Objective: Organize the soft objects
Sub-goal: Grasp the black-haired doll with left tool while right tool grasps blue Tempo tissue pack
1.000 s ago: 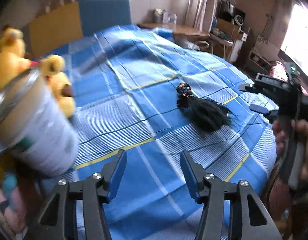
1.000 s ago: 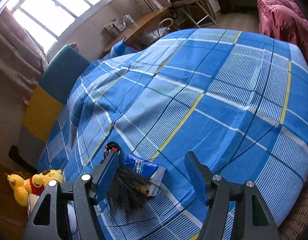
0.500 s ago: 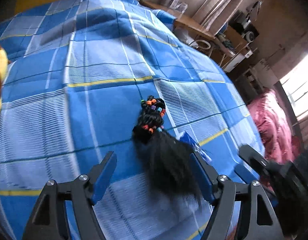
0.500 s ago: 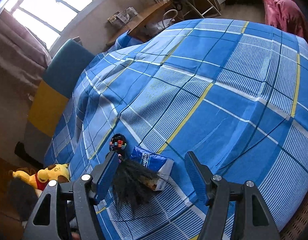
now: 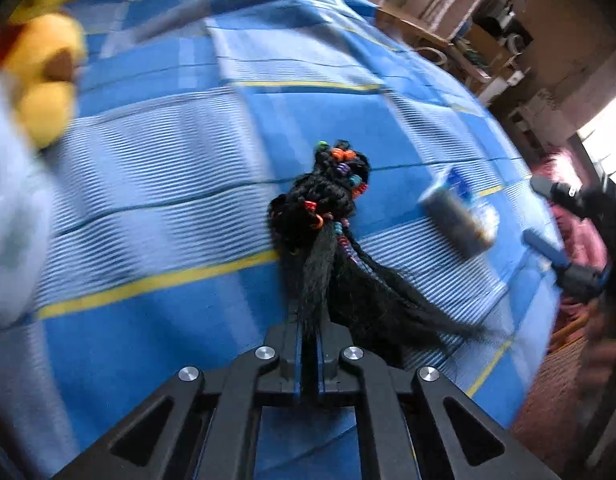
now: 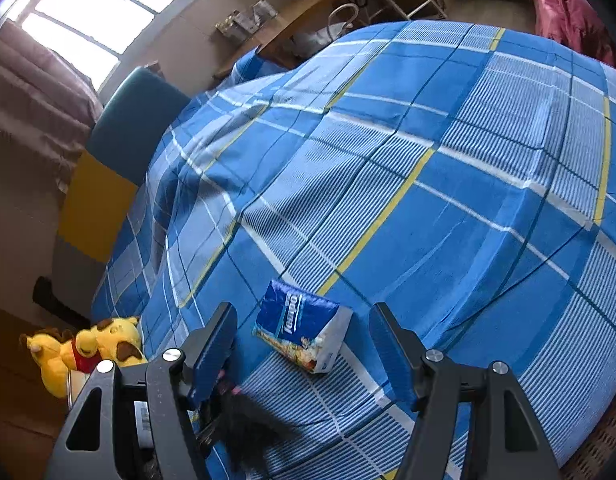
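1. The black braided hairpiece with coloured beads (image 5: 327,216) lies on the blue plaid bedspread (image 5: 156,168), its strands clenched in the left gripper (image 5: 307,332).
2. The right gripper (image 6: 304,344), jaws spread, hovers around a blue tissue pack (image 6: 304,330).
3. A yellow plush bear (image 6: 84,352) sits at the bed's edge.

Black left tool (image 5: 306,344), blue pads, silver screws

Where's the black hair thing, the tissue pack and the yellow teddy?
Hair (image 5: 327,200): left wrist view, beaded top.
Tissue pack (image 6: 302,326): right wrist view, blue front.
Teddy (image 6: 84,354): right wrist view, red shirt.
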`<action>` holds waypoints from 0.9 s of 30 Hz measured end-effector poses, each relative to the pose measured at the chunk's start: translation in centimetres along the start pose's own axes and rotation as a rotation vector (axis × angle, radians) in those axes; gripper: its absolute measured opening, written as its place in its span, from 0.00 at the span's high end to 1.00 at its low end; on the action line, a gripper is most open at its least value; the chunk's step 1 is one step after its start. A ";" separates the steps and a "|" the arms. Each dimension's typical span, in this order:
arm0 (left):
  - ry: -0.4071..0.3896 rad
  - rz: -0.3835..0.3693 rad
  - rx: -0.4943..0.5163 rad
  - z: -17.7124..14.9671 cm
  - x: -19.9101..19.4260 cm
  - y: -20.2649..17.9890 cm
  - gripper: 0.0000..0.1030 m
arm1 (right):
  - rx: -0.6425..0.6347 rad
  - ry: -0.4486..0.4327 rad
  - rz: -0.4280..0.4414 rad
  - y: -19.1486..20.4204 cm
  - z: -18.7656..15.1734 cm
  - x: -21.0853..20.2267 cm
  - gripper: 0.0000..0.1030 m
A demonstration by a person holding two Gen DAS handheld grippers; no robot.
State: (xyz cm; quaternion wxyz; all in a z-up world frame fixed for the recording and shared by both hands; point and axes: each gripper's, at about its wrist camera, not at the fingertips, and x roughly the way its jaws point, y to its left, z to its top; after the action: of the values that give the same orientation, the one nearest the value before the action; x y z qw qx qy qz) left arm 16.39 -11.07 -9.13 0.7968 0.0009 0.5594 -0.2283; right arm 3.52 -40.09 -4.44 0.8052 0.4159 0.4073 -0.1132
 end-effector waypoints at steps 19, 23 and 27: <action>-0.057 0.027 -0.045 -10.5 -7.6 4.9 0.41 | -0.606 0.264 -0.242 6.9 0.0 8.4 0.29; -0.064 0.037 -0.044 -11.5 -7.9 5.0 0.39 | -0.725 0.260 -0.323 6.8 -2.4 9.4 0.29; -0.061 0.067 -0.065 -12.3 -7.5 5.1 0.39 | -0.769 0.222 -0.353 7.2 -3.1 9.2 0.44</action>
State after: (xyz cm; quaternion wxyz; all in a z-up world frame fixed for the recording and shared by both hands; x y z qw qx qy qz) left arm 5.24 -0.60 -8.30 0.8203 -0.0133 0.5416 -0.1832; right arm 11.42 -31.73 -8.23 0.8212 0.0194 0.5687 -0.0438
